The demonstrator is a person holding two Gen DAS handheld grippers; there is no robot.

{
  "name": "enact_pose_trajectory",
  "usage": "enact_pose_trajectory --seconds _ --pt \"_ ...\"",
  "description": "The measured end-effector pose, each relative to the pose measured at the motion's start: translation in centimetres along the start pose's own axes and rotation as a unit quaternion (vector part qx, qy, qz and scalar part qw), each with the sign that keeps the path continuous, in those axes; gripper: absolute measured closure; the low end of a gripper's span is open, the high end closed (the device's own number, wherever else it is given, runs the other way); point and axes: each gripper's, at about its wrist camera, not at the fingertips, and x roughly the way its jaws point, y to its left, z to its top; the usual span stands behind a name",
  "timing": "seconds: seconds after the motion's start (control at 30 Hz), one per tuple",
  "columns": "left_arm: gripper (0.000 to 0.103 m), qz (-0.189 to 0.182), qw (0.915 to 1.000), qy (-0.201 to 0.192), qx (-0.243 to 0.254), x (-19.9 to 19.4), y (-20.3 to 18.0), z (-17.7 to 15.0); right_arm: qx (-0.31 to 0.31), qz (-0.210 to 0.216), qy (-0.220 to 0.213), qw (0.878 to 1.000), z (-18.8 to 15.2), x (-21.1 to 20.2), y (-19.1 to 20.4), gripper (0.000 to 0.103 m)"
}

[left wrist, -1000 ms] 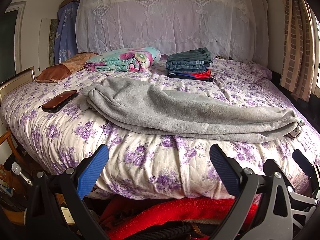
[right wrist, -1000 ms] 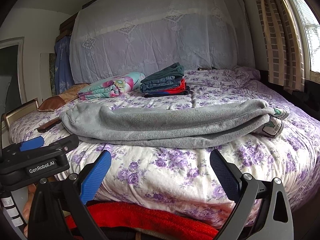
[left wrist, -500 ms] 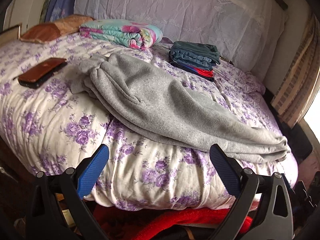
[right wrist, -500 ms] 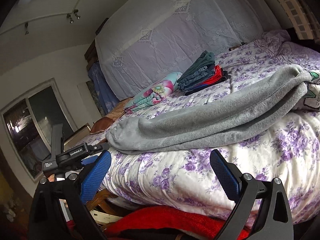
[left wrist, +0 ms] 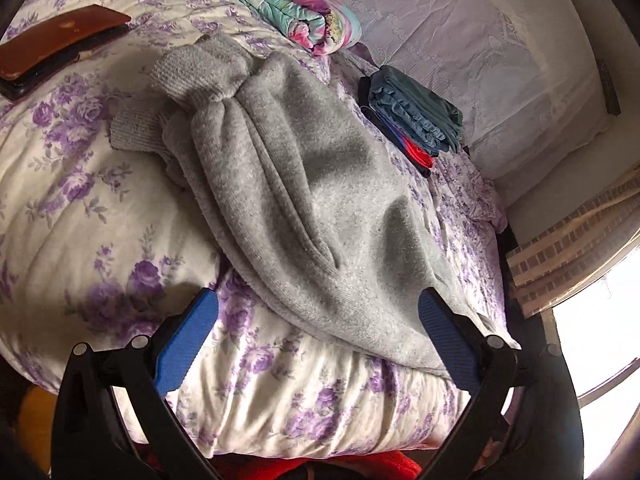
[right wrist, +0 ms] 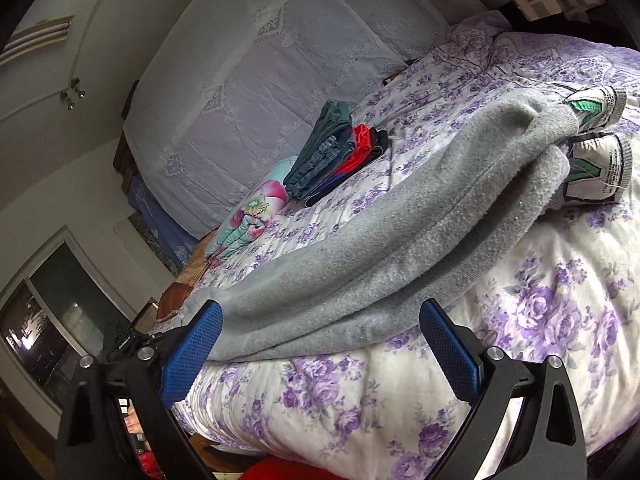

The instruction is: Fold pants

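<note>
We hold the left gripper [left wrist: 318, 336] and the right gripper [right wrist: 320, 340] with jaws spread wide, gripping nothing, just off the bed's near edge. The grey sweatpants [left wrist: 304, 200] lie lengthwise along that edge of the floral quilt [left wrist: 80, 208], legs stacked; the left view hides the waistband end behind a fingertip. A folded clothes stack [right wrist: 336, 152] sits toward the headboard.

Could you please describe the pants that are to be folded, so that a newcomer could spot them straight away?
Start at the bed's purple-flowered quilt. Along its near edge, in front of both open tongs, stretches a long grey fleece garment. These pants are the only clothing lying loose; the denim-and-red stack and the floral bundle behind them are already folded.
</note>
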Motion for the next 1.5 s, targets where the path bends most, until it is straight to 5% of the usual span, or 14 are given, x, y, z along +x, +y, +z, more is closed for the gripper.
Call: enact_pose_trajectory --seconds 0.2,0.43,0.63,0.9,1.17,1.33,1.5 --pt "0.007 0.002 0.9999 -0.004 0.011 0.4 -1.8 0.1 0.007 -0.002 0.005 1.0 0.2 0.4 -0.8 0.004" --pt "0.041 0.048 0.9983 -0.011 0.029 1.5 -2.8 1.0 -0.01 -0.005 0.0 1.0 0.0 -0.1 -0.4 0.004" --pt "0.07 0.051 0.9983 -0.022 0.019 0.7 -1.1 1.0 -0.005 -0.008 -0.005 1.0 0.2 -0.6 -0.7 0.004" --pt "0.078 0.031 0.9984 -0.046 0.003 0.5 -1.1 2.0 0.008 -0.01 -0.017 1.0 0.6 -1.9 -1.4 0.004" --pt "0.088 0.041 0.9901 -0.107 0.081 -0.2 -6.7 4.1 0.067 0.022 0.0 0.997 1.5 -2.4 -3.4 0.004" --pt "0.088 0.029 0.9914 -0.106 0.07 -0.5 -6.3 4.8 0.117 0.042 0.021 0.992 2.2 -1.5 -5.1 0.029" --pt "0.09 0.032 0.9906 -0.109 0.076 -1.0 -6.0 5.0 0.156 0.059 0.037 0.985 3.4 -0.7 -6.0 0.036"
